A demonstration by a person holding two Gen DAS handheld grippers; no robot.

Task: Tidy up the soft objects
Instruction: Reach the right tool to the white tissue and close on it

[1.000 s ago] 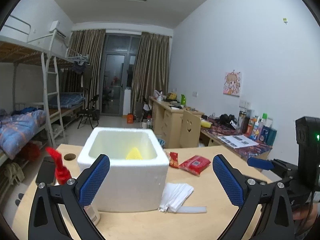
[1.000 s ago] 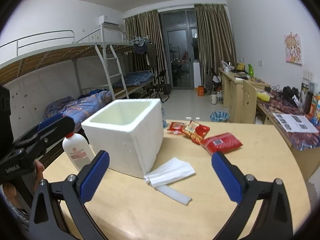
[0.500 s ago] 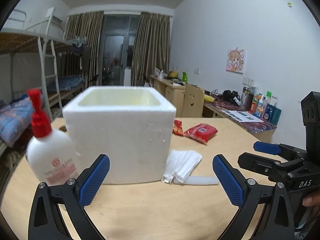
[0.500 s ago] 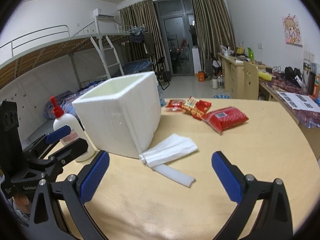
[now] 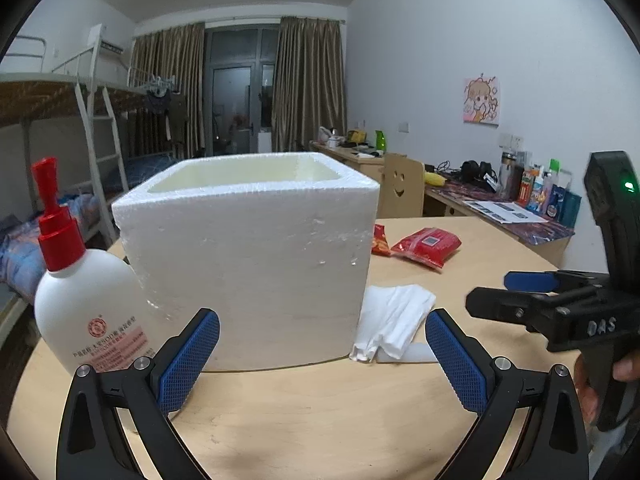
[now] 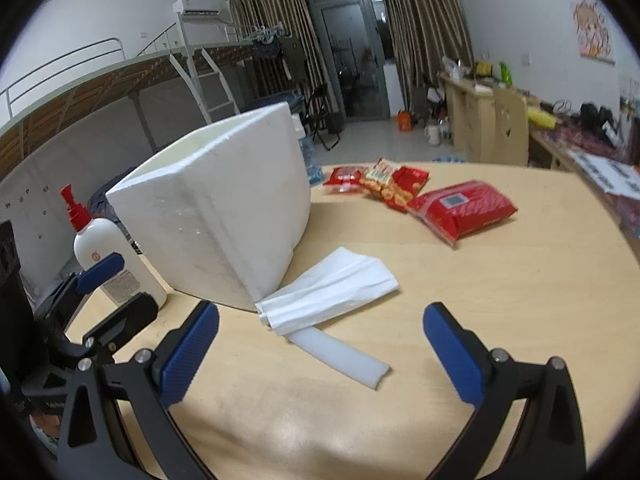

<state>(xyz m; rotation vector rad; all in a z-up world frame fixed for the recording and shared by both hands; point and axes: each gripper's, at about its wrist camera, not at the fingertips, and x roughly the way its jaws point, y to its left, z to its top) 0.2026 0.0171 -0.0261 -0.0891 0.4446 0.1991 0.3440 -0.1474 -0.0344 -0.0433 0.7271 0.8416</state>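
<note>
Both your tongs are spread wide and holding nothing right now. Your left tongs [image 5: 322, 354] sit low over the worktop [image 5: 320, 412], pointed straight at the near wall of the white foam box [image 5: 256, 272], which is just ahead of the blue pads [image 5: 188, 360]. Just off the left pad there's a white pump bottle [image 5: 86, 304] with a red top, standing upright right beside the box's left corner. Off toward the right pad, the folded white tissue stack [image 5: 394, 320] lies flat on the worktop against the box's right bottom corner, with a white plastic strip [image 5: 408, 357] poking out from under it. Further out past that you've got the red wipes pack [image 5: 426, 246] and a snack packet [image 5: 380, 242] lying behind the box's right side. Your right tongs [image 6: 320, 348] are also released, hovering low with the tissue stack [image 6: 332, 292] just ahead of the gap and slightly left, and the strip [image 6: 340, 354] lying almost between the pads. The box [image 6: 216, 216] is ahead-left of them, the bottle [image 6: 116, 256] further left behind your other tongs [image 6: 108, 280]. Well ahead on the right is the wipes pack [image 6: 464, 210], and the snack packets [image 6: 380, 184] sit just behind it, near the worktop's far edge.
</note>
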